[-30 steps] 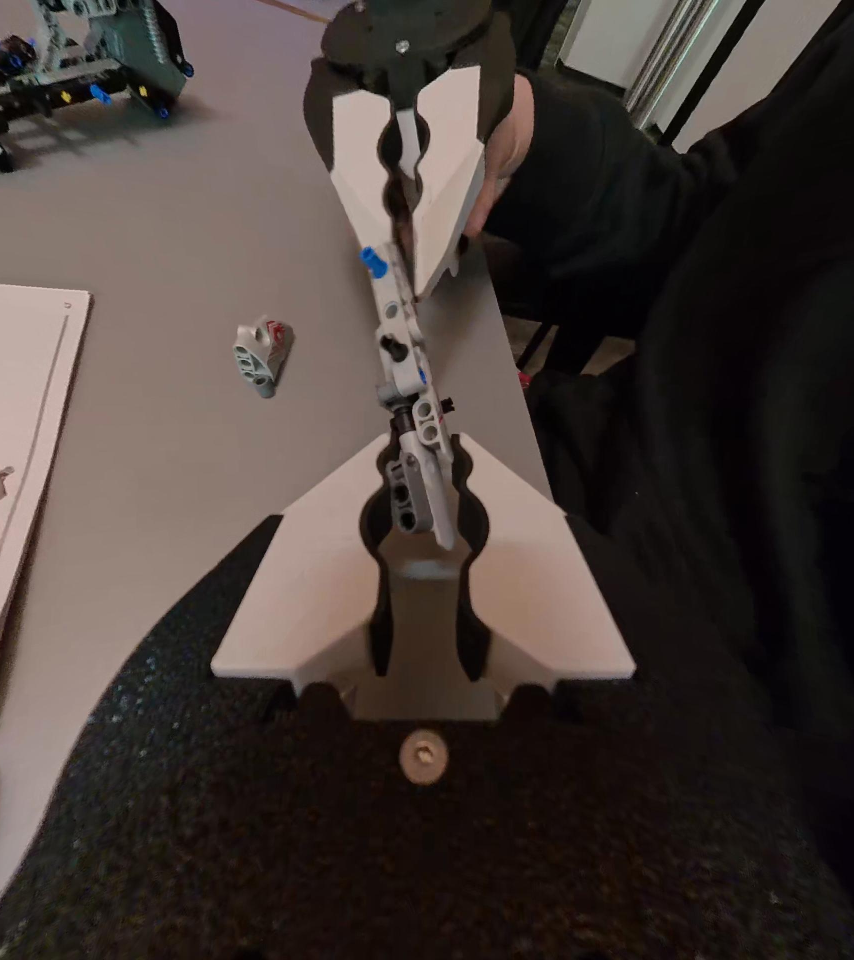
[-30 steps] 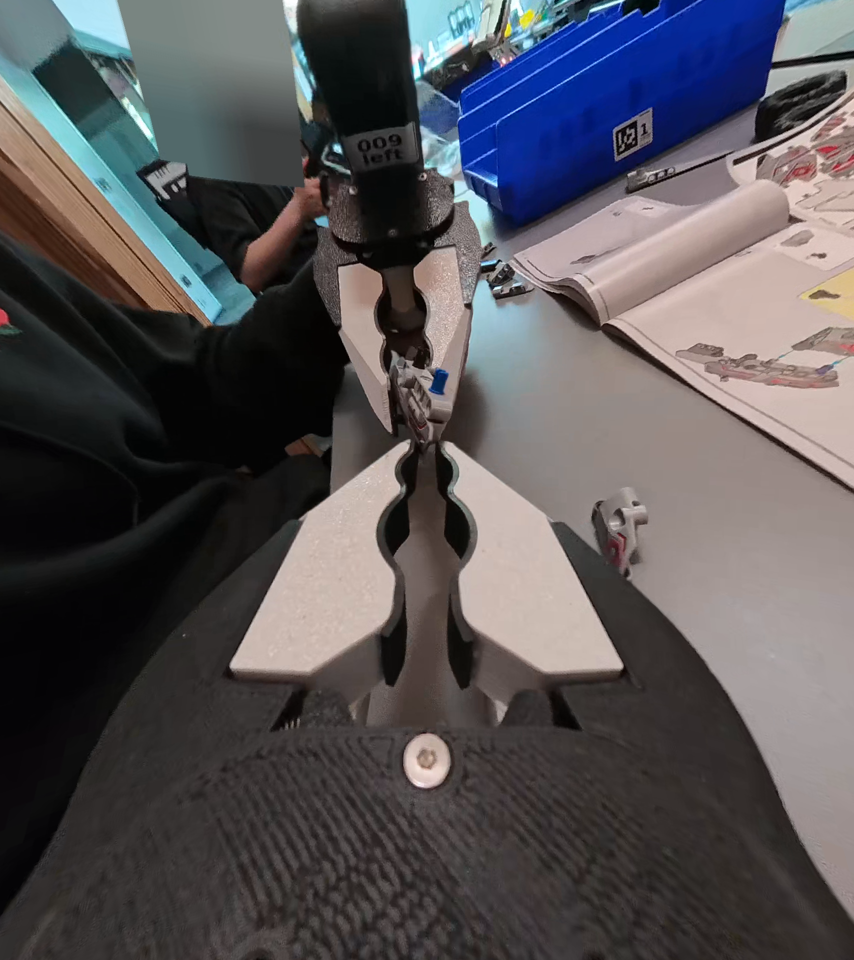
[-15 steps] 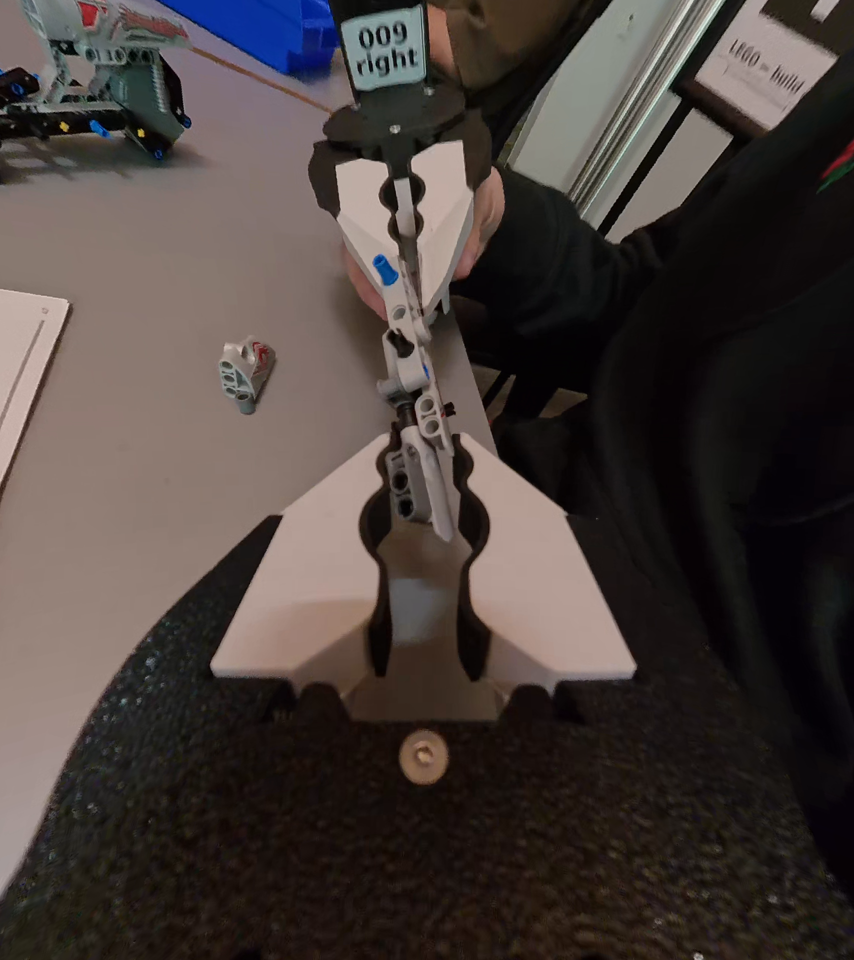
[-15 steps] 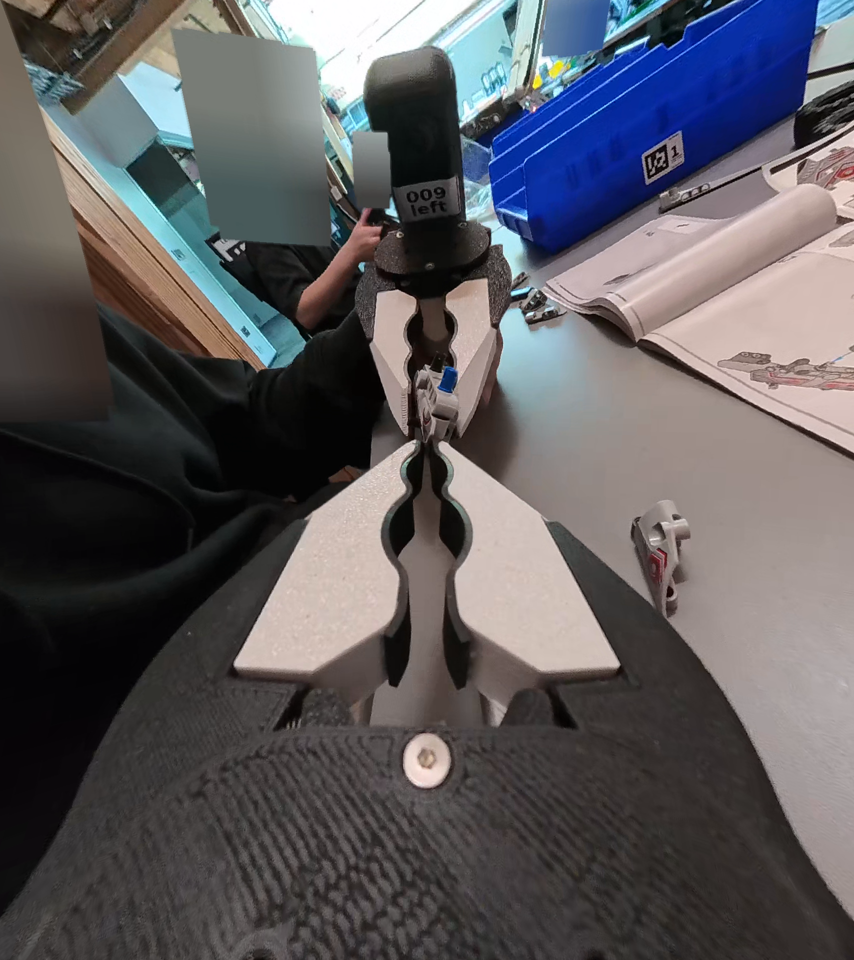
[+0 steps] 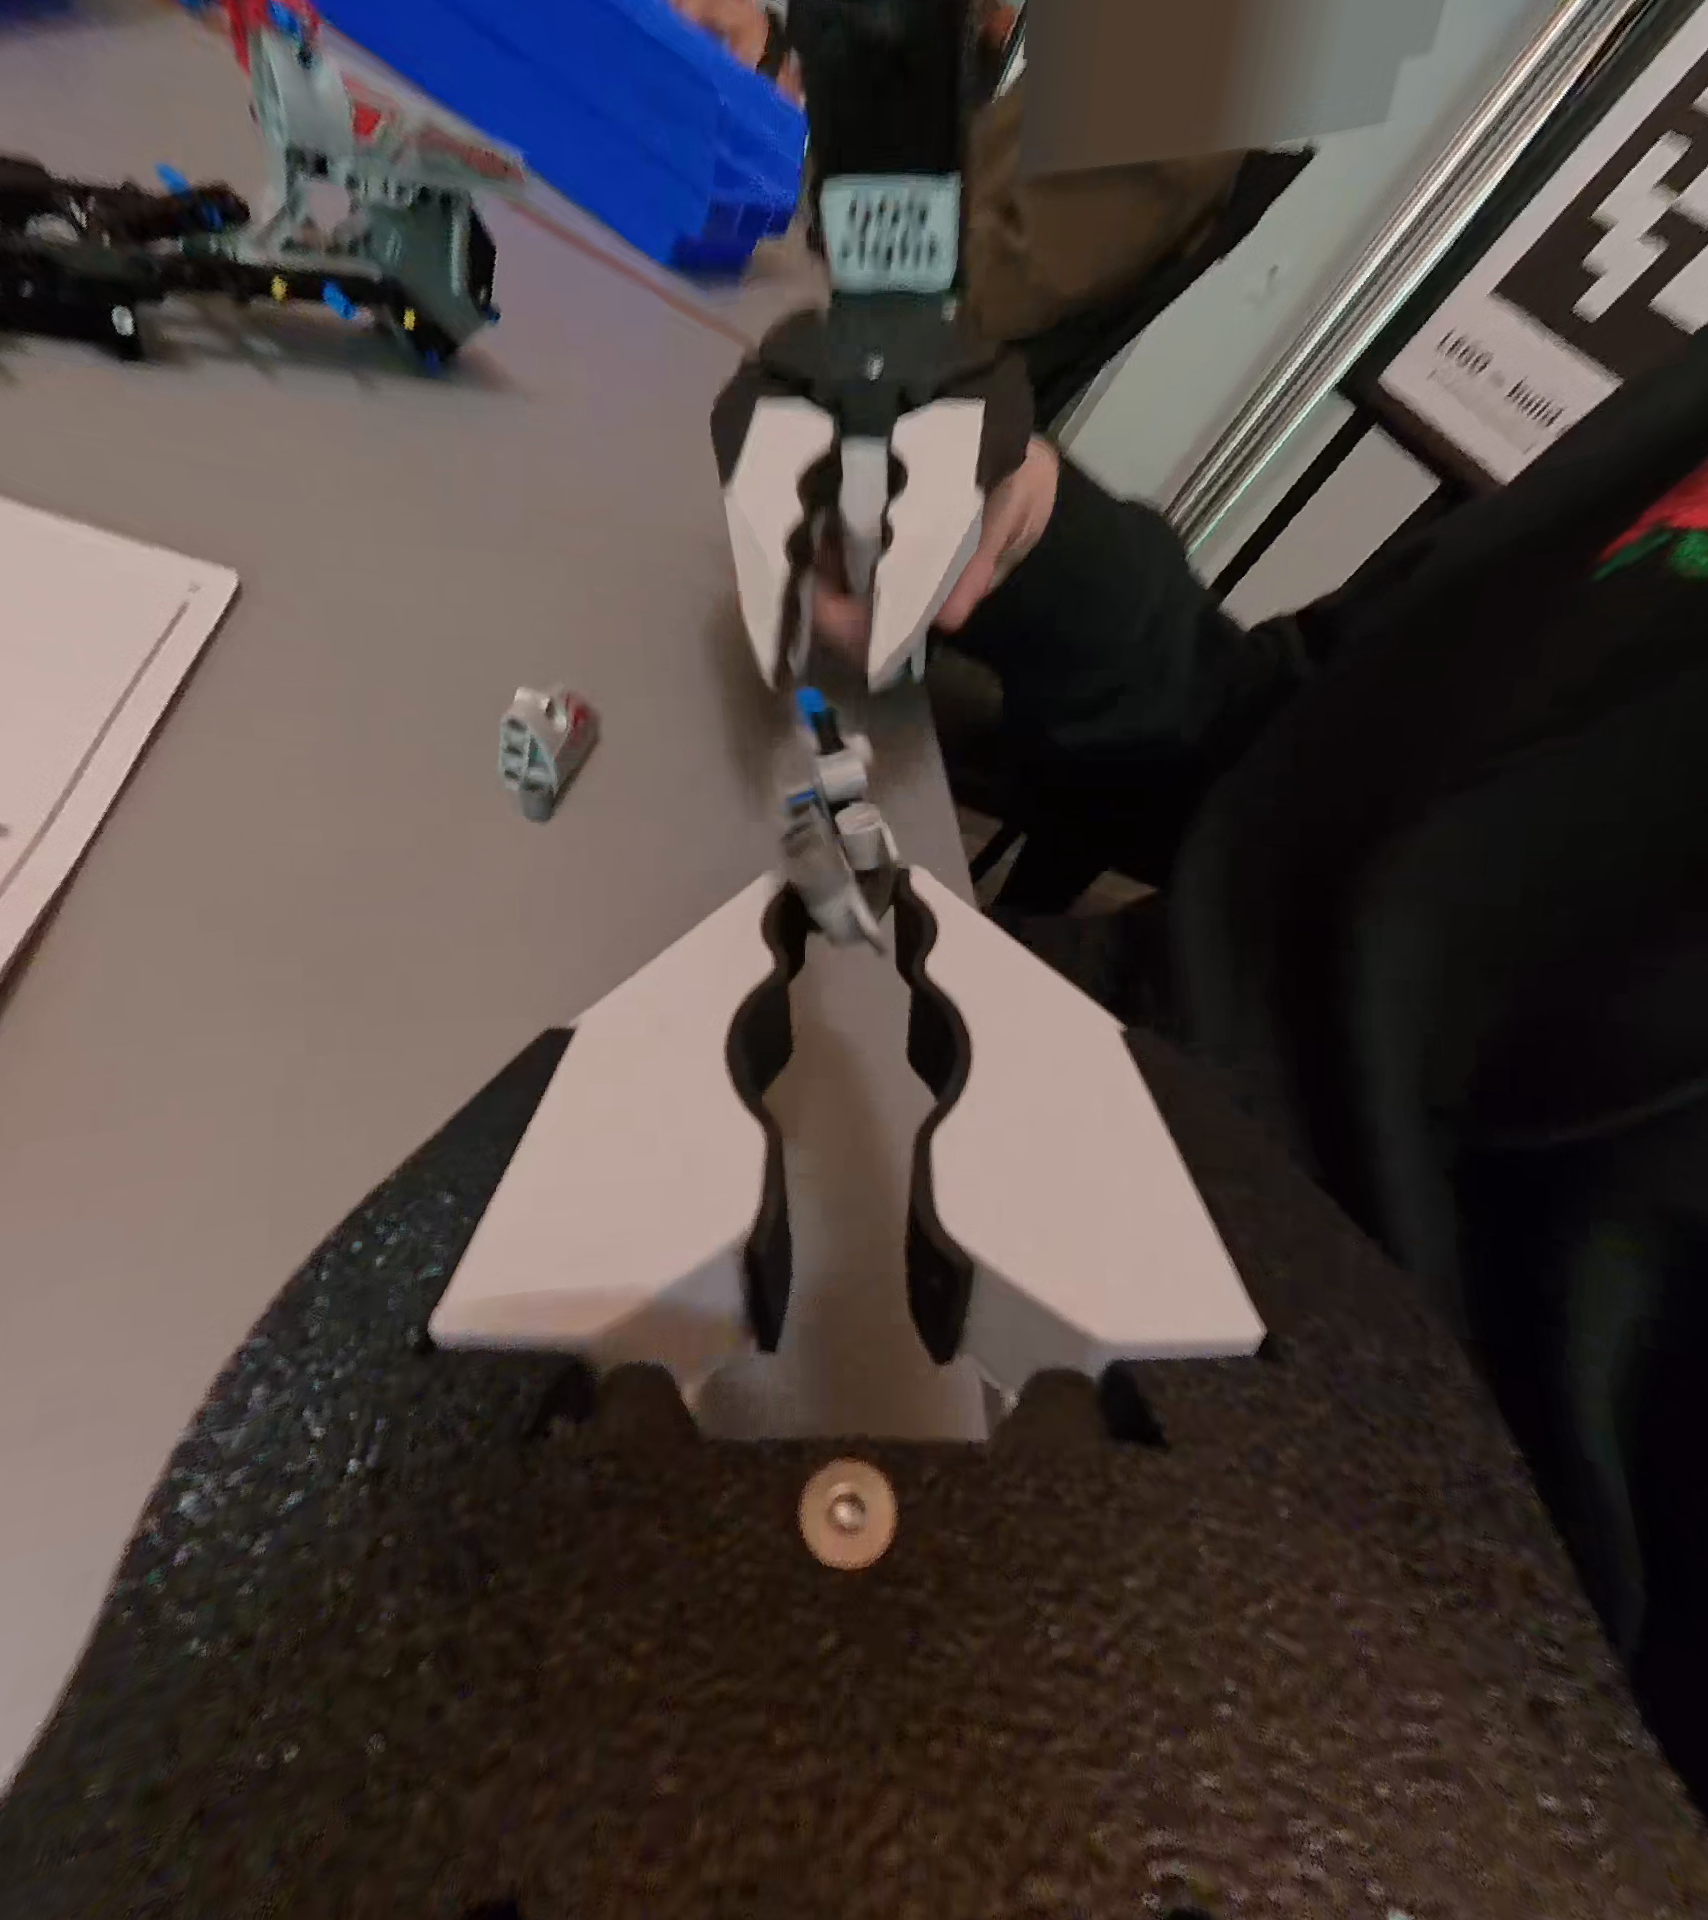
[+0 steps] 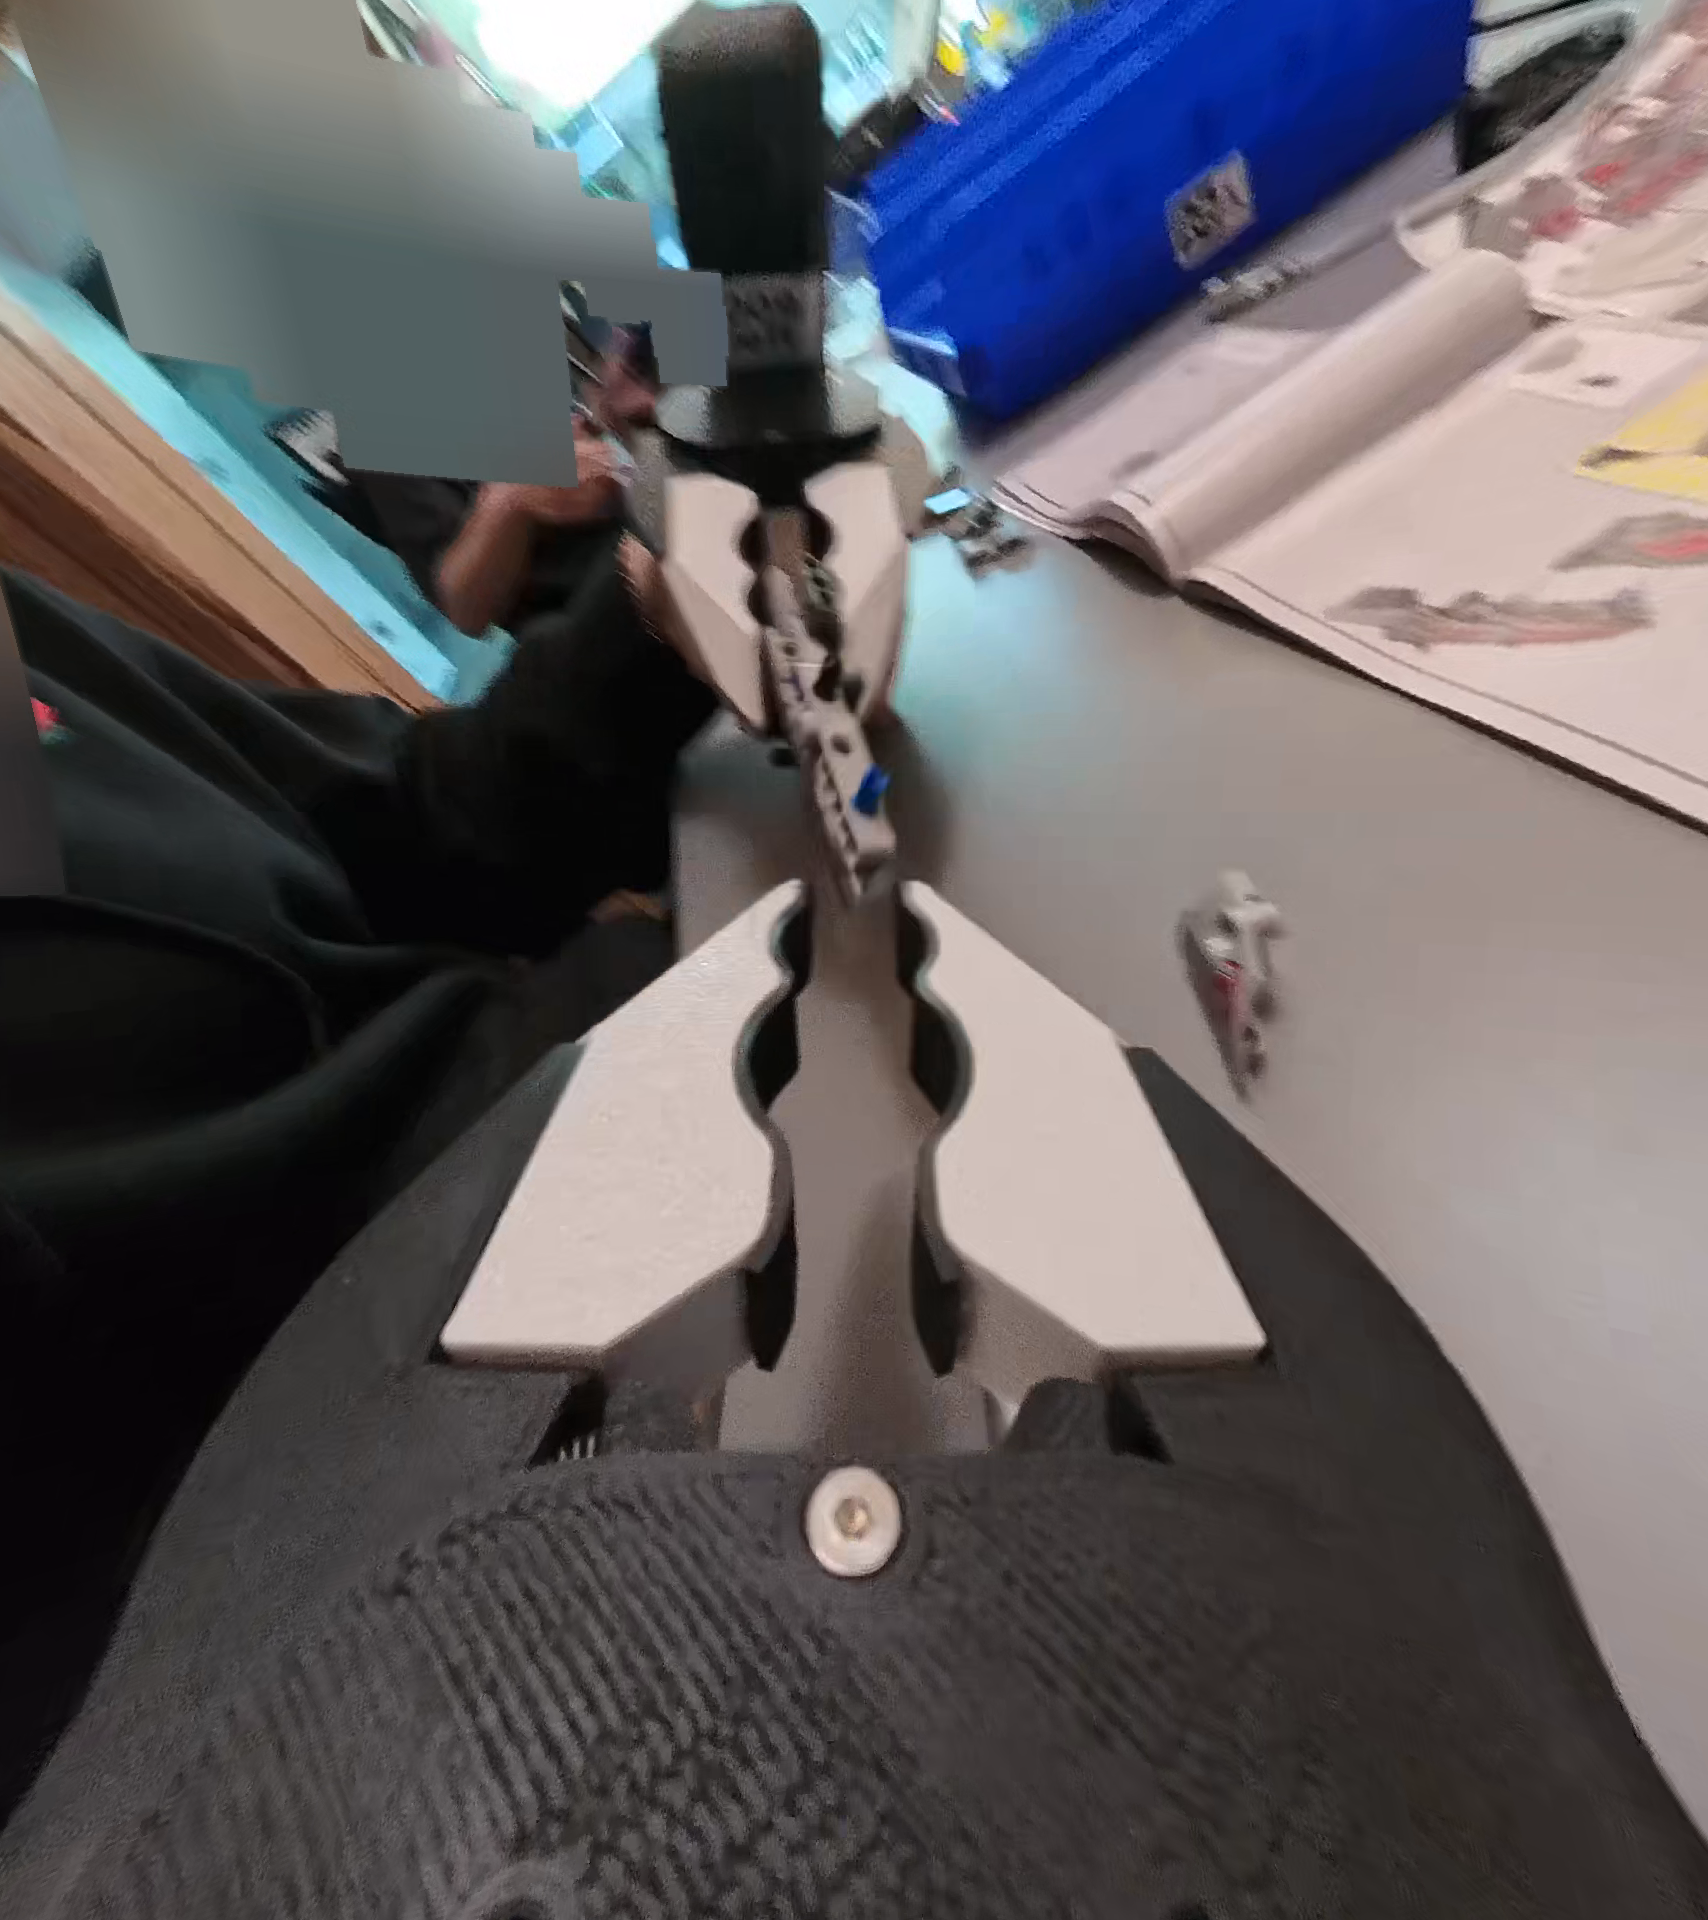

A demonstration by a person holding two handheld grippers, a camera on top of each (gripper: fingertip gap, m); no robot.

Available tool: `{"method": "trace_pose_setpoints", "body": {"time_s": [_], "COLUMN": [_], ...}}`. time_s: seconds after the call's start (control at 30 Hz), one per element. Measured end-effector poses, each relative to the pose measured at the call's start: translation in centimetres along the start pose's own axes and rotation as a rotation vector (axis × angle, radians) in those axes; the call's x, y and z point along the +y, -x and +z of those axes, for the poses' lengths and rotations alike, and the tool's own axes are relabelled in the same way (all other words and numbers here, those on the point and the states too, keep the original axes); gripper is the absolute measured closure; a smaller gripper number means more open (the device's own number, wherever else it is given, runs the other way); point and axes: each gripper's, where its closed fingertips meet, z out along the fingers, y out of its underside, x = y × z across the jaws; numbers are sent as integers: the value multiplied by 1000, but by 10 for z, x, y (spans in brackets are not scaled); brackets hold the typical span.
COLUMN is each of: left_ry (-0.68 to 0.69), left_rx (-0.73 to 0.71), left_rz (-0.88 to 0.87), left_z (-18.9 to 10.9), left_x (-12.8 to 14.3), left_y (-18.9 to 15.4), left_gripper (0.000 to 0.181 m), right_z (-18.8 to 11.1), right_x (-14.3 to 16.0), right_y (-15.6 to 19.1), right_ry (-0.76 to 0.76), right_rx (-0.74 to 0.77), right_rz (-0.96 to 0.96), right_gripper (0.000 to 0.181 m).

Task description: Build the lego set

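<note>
A slim grey lego assembly [image 5: 819,821] with a blue pin spans the gap between my two grippers, above the near edge of the grey table [image 5: 362,582]. My left gripper [image 5: 848,891] is shut on its near end. In the right wrist view the left gripper [image 6: 814,717] holds the assembly [image 6: 834,790] pointing at me. My right gripper [image 6: 850,896] is open, with the assembly's free end just at its fingertips. It also shows in the left wrist view [image 5: 834,675], jaws parted just above the blue pin.
A loose grey and red piece [image 5: 543,748] lies on the table, also in the right wrist view [image 6: 1229,966]. An open instruction booklet [image 6: 1452,499], a blue bin [image 6: 1141,208] and a part-built model [image 5: 206,249] lie farther off. A person in black sleeves sits at the table edge. Some 7 cm of space lies between my two pairs of fingers. The part-built model [image 5: 206,249] lies some 25 cm from my right tips, 30 cm from my left tips.
My right gripper has opened and drawn back off the assembly's end. The assembly now sits at the tips of my left gripper instead of deep in its jaws.
</note>
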Motion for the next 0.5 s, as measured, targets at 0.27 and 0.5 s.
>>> {"method": "trace_pose_setpoints", "body": {"time_s": [0.27,0.5], "left_ry": [95,-5], "left_rx": [29,29], "left_rz": [-22,-52], "left_z": [8,3], "left_x": [11,-6], "left_y": [3,6], "left_gripper": [168,169], "right_z": [14,28], "right_x": [9,13], "right_y": [-3,4], "right_ry": [102,150], "right_rx": [26,-25], "right_rz": [-89,-121], "right_gripper": [154,172]}}
